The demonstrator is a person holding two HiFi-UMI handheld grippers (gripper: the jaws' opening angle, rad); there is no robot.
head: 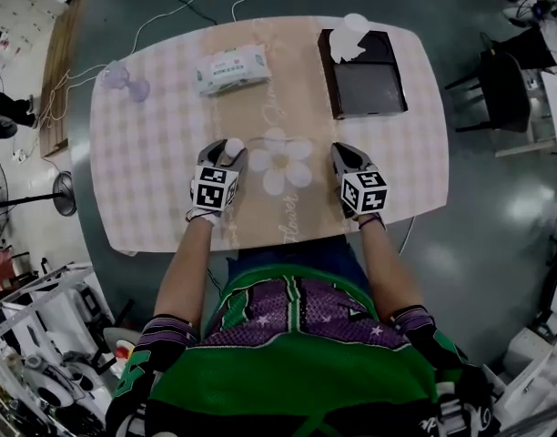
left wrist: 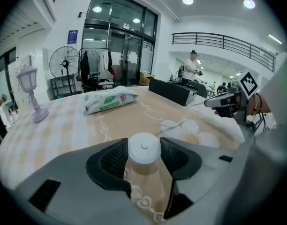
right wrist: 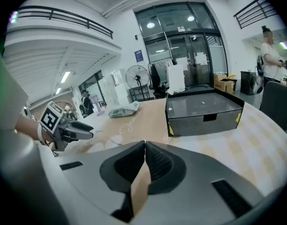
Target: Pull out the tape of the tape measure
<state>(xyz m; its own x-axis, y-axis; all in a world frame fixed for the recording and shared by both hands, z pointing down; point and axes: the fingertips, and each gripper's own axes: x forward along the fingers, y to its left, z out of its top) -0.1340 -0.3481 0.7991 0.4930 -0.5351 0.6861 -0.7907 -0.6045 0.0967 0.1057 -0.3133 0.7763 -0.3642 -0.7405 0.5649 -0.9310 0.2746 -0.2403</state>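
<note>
The tape measure (left wrist: pixel 144 148) is a small round white case, seen from the side between my left gripper's (left wrist: pixel 144 154) two black pads, which touch it on both sides. In the head view it shows as a white disc (head: pixel 233 147) at the left gripper's (head: pixel 226 156) tips, above the table's flower print. No pulled-out tape shows. My right gripper (right wrist: pixel 144 148) is shut with nothing between its pads. In the head view the right gripper (head: pixel 341 156) hovers over the table about a hand's width to the right of the left one, and the two point roughly the same way.
A pack of wet wipes (head: pixel 231 68) lies at the far middle of the checked table (head: pixel 151 171). A black drawer box (head: pixel 362 73) with white tissue (head: pixel 349 39) on it stands far right. A small lavender lamp (head: pixel 124 80) stands far left. People stand in the background hall.
</note>
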